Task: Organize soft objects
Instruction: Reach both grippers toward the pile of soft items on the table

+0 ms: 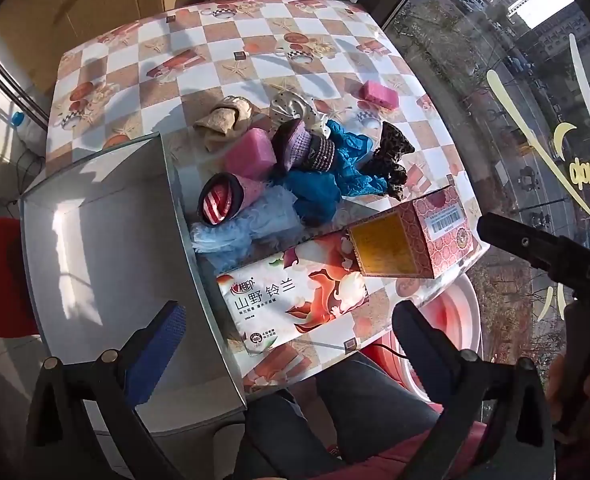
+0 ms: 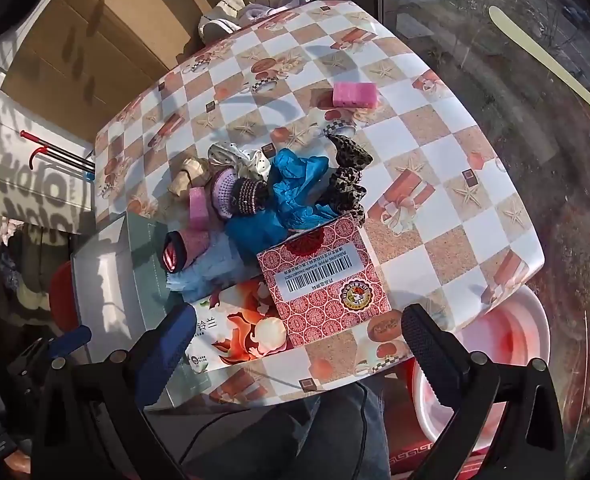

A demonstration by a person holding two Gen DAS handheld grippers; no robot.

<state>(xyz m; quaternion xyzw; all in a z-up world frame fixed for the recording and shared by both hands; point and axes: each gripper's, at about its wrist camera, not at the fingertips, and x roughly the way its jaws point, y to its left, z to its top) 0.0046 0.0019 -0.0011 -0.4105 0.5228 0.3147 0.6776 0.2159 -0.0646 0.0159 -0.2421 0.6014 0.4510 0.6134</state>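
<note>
A heap of soft things lies mid-table: a pink sponge [image 1: 251, 154], a beige cloth [image 1: 225, 118], a purple knit piece [image 1: 295, 144], crumpled blue cloth [image 1: 335, 168], a leopard-print scrunchie [image 1: 391, 152], a pink rolled sock [image 1: 225, 198] and pale blue fluff [image 1: 239, 228]. A second pink sponge [image 1: 377, 94] lies apart at the far right. An empty grey box [image 1: 107, 248] stands at the left. My left gripper [image 1: 283, 344] hovers open over the near table edge. My right gripper [image 2: 299, 352] is open above the near edge too, nothing between its fingers.
A flat tissue pack [image 1: 295, 300] and a red patterned carton [image 1: 427, 232] lie near the front edge of the checked tablecloth [image 1: 199, 60]. A pink basin [image 2: 495, 344] stands on the floor at the right. Cardboard boxes [image 2: 95, 48] stand behind the table. A person's legs [image 1: 355, 412] show below.
</note>
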